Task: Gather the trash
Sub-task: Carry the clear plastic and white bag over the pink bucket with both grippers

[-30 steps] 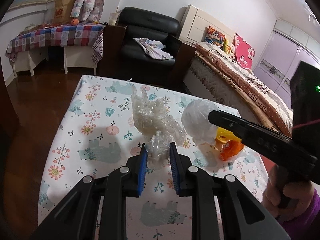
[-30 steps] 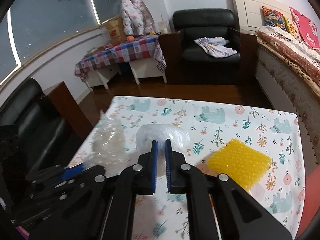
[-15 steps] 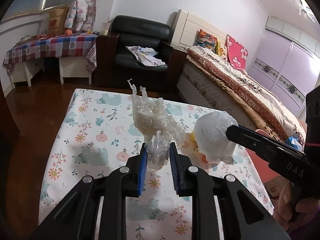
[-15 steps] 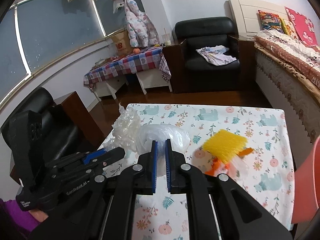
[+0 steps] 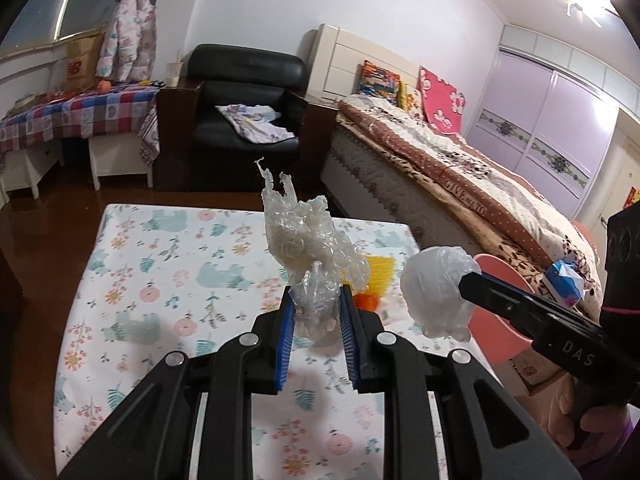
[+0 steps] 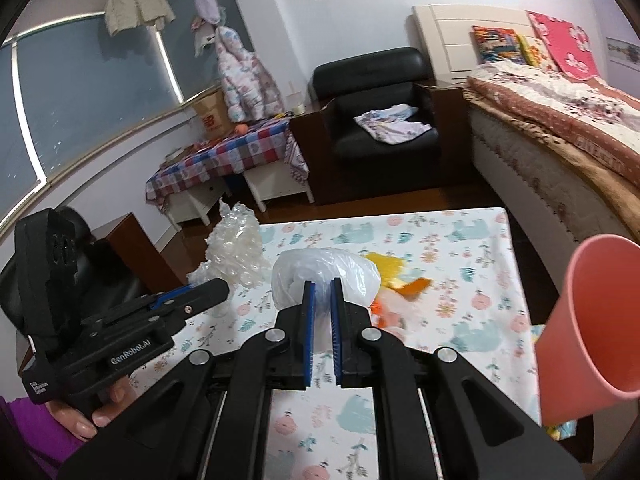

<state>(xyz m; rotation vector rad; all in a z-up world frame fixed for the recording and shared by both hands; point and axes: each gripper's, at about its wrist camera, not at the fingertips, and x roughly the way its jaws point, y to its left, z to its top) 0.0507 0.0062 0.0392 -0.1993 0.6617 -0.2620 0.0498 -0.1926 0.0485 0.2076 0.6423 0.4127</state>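
Floral cloth covers the table [image 5: 132, 280], which fills the lower middle of both views, and to its right, at the right edge of the right wrist view, stands a pink bin [image 6: 592, 320] with its mouth tipped toward the table. Both pieces of trash in hand are off the cloth. The left gripper [image 5: 316, 312] has its blue pads closed onto the lower tail of a crumpled clear plastic wrap [image 5: 308, 248], most of which stands loose above the pads at the centre of the left wrist view. The right gripper [image 6: 321, 300] is nearly closed, pinching a white plastic bag [image 6: 324, 272] by a thin fold, with the balled bulk of the bag bulging beyond the tips. A yellow pad [image 6: 384, 264] and an orange scrap [image 6: 412, 286] lie on the cloth just behind the bag, near the centre of the right wrist view. The step in hand looks like carrying both loads to the bin. To do it well, I would keep both grips firm, since film is slippery and each hold is on a small part. The bag should probably go first, being nearer the bin, and be brought well over the mouth before the pads part. The tall wrap may catch the rim, so it wants lowering in tail last.
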